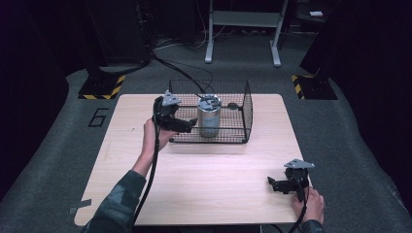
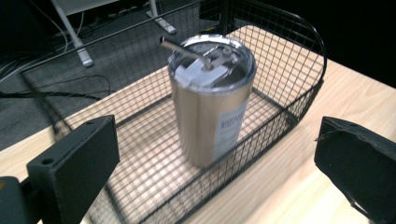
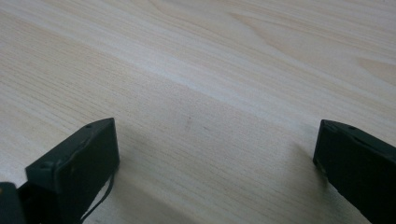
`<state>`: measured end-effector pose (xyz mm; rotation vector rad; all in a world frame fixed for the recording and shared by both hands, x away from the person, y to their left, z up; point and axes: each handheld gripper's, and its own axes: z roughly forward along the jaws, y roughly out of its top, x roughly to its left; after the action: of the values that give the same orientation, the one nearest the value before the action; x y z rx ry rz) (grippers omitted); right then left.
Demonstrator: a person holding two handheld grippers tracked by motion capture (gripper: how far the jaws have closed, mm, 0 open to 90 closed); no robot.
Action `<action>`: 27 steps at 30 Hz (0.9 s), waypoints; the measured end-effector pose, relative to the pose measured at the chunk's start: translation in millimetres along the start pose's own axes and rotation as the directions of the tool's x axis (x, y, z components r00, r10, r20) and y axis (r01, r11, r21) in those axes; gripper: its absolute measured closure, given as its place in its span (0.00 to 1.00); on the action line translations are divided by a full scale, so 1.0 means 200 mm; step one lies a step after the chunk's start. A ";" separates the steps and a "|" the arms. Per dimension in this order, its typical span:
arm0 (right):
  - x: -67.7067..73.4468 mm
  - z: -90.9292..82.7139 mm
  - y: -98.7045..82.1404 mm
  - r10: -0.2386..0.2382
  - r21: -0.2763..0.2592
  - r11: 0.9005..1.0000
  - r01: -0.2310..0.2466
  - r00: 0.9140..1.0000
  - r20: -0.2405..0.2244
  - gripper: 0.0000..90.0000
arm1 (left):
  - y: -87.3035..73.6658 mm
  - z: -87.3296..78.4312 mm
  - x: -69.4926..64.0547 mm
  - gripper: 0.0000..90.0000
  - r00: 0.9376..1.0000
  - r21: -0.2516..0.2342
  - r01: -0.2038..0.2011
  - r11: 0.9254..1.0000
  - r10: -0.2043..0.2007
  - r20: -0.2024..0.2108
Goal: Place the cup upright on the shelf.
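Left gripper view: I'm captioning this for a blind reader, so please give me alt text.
A brushed steel tumbler with a clear lid and metal straw stands upright inside a black wire mesh basket on a pale wooden table. The left gripper faces it from outside the basket, its two black jaws wide apart.

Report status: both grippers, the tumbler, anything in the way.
Left gripper open at the wire basket, empty. Right gripper open, low over the table. Steel tumbler upright inside the basket, lid on. Basket wall between jaws and tumbler.
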<state>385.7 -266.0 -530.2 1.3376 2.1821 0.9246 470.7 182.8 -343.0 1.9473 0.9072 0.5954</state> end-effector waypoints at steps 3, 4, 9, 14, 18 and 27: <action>0.00 0.00 0.00 -0.002 0.001 1.000 0.002 1.000 0.002 0.00 | -0.06 -0.09 0.03 0.00 0.999 -0.021 0.011 1.000 -0.012 -0.043; 0.00 0.00 0.00 -0.001 0.002 1.000 0.001 1.000 0.001 0.00 | -0.09 -0.12 0.04 0.00 0.998 -0.023 0.019 1.000 -0.020 -0.054; 0.00 0.00 0.00 -0.001 0.000 1.000 0.001 1.000 0.000 0.00 | -0.21 -0.23 0.09 0.00 0.996 -0.016 0.039 0.999 -0.040 -0.086; 0.00 0.00 0.00 -0.001 0.004 1.000 0.001 1.000 0.001 0.00 | -0.39 -0.30 0.13 0.00 0.990 0.003 0.083 0.997 -0.082 -0.118; 0.00 0.00 0.00 -0.001 0.006 1.000 0.002 1.000 -0.001 0.00 | -0.53 -0.34 0.15 0.00 0.983 0.025 0.123 0.992 -0.118 -0.140; 0.00 0.00 0.00 -0.001 0.003 1.000 0.001 1.000 0.002 0.00 | -0.88 -0.40 0.21 0.00 0.955 0.090 0.228 0.969 -0.205 -0.217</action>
<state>385.7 -265.9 -530.1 1.3380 2.1832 0.9198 377.4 318.1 -454.3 1.8762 1.2925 0.6350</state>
